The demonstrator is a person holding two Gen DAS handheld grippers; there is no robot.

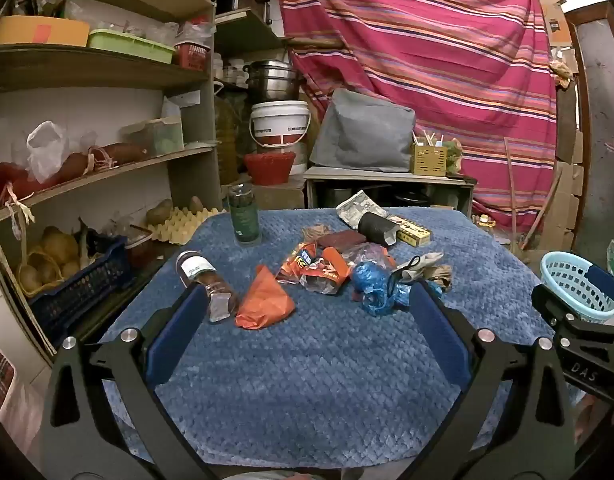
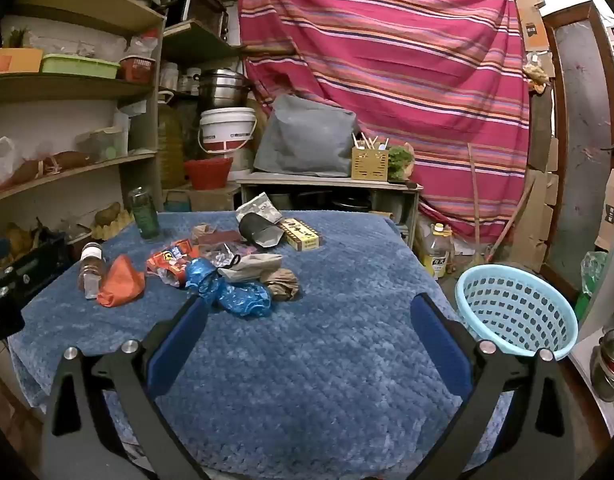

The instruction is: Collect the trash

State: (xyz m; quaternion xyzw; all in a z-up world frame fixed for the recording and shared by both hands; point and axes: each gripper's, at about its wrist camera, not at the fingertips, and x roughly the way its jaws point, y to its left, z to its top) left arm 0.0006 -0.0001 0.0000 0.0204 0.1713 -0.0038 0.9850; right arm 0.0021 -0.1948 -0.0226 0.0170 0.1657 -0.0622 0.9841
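Observation:
Trash lies in a loose heap on the blue cloth-covered table (image 1: 327,360): an orange plastic bag (image 1: 265,300), a red snack wrapper (image 1: 319,266), a crumpled blue bag (image 1: 373,288), a black pouch (image 1: 377,228) and a small yellow carton (image 1: 413,232). My left gripper (image 1: 307,300) hangs open over the near table, short of the heap, with nothing between its fingers. My right gripper (image 2: 311,304) is open too, empty, nearer the table's right side. The blue bag (image 2: 235,292) lies just beyond its left finger. A light blue basket (image 2: 515,312) stands off the table's right edge.
A brown jar (image 1: 205,276) lies on its side at the left of the heap and a green jar (image 1: 243,216) stands behind it. Crowded shelves (image 1: 99,168) rise close on the left. A low cabinet (image 1: 387,188) and a striped curtain (image 1: 427,60) stand behind the table.

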